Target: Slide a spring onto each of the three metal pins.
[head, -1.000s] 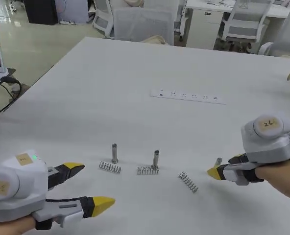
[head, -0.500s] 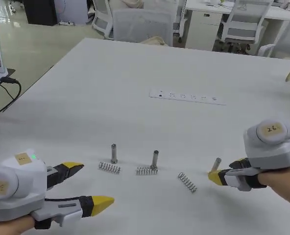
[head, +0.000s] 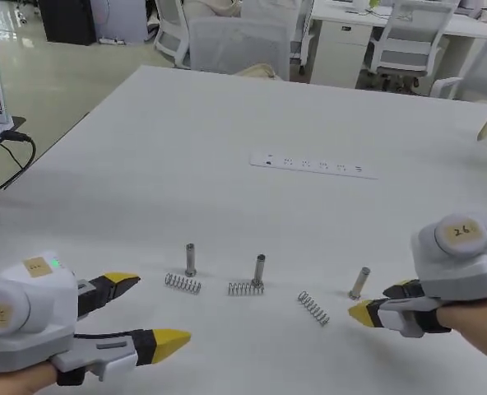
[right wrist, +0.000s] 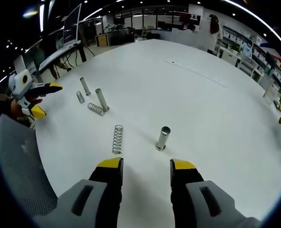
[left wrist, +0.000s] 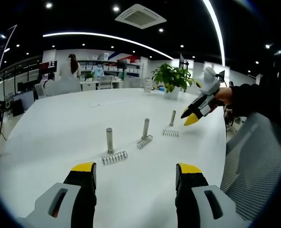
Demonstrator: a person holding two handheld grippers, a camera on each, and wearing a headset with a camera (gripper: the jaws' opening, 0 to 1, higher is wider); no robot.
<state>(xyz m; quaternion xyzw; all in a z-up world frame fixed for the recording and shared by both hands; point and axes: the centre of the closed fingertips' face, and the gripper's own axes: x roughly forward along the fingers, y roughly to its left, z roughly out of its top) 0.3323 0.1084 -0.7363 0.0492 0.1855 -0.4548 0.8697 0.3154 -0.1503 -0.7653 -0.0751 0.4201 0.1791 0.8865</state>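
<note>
Head view: power strip (head: 313,164) well beyond pins (head: 259,270)

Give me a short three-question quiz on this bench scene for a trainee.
1. Multiple choice: how many springs lie on the table? A two, B three, C four.
2. Fill in the blank: the three metal pins stand ___ and carry no spring.
3. True or false: the right hand-held gripper is open and holds nothing.
Key: 1 B; 2 upright; 3 true.
</note>
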